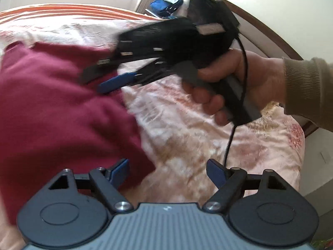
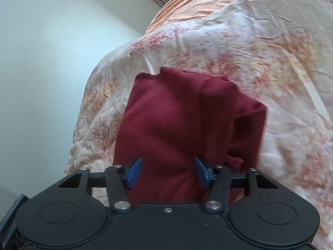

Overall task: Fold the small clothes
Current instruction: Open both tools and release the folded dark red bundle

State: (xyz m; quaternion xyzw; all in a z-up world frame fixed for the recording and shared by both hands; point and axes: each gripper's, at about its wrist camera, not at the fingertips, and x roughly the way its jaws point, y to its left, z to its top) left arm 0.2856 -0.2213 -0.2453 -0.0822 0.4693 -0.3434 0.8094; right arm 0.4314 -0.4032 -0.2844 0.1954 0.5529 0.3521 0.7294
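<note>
A dark red knit garment (image 1: 52, 104) lies folded on the floral bed cover (image 1: 208, 135). My left gripper (image 1: 167, 173) is open at the garment's near right corner, with its left pad over the cloth and its right pad over bare cover. In the left wrist view my right gripper (image 1: 97, 81), held by a hand (image 1: 239, 79), hovers with parted fingers over the garment's right edge. In the right wrist view the garment (image 2: 177, 114) lies straight ahead. The right gripper (image 2: 168, 171) is open, the cloth showing between its blue pads, which do not press on it.
The bed cover (image 2: 249, 52) drops off at its left edge toward a pale wall (image 2: 52, 62). An orange sheet (image 1: 62, 10) borders the far side. A blue bag (image 1: 166, 4) sits beyond the bed by a curved wooden headboard (image 1: 270, 37). A black cable (image 1: 231, 137) hangs from the right gripper.
</note>
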